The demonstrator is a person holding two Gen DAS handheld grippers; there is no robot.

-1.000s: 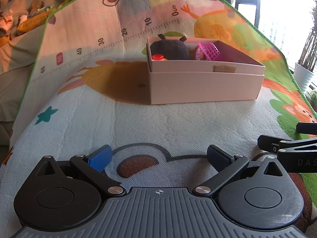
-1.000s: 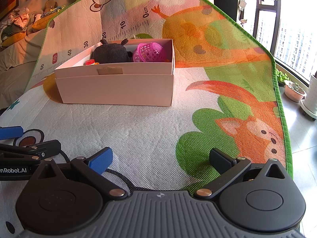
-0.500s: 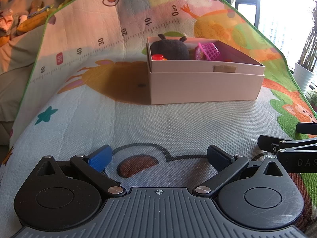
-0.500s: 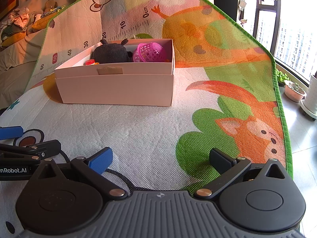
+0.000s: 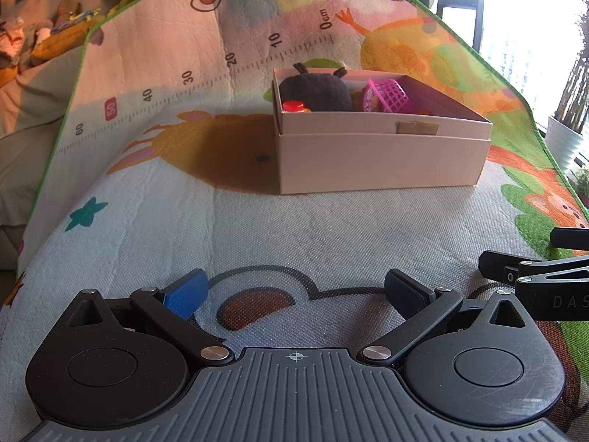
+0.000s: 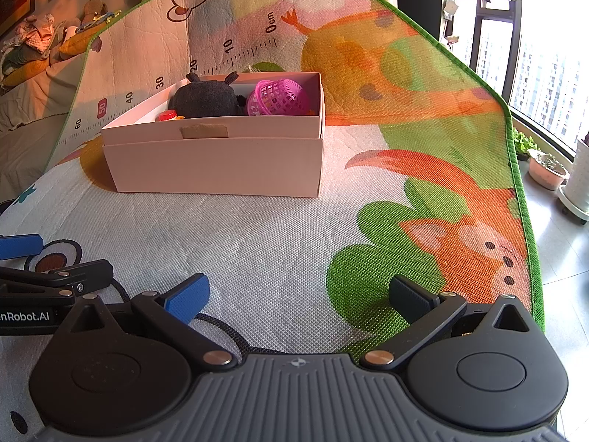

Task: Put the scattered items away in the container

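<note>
A white cardboard box [image 5: 383,164] [image 6: 221,169] stands on the play mat ahead of both grippers. Inside it lie a black plush toy [image 5: 316,88] [image 6: 206,97], a pink plastic basket [image 5: 386,95] [image 6: 278,97] and a small red-capped item [image 5: 292,106] [image 6: 167,115]. My left gripper [image 5: 294,289] is open and empty, low over the mat, well short of the box. My right gripper [image 6: 298,293] is open and empty, beside the left one. Each gripper shows at the edge of the other's view.
The colourful play mat [image 5: 147,191] [image 6: 405,147] rises against a sofa behind the box. Plush toys and cushions [image 6: 40,37] sit at the far left. Potted plants [image 6: 548,169] stand on the floor by the window at right, past the mat's green edge.
</note>
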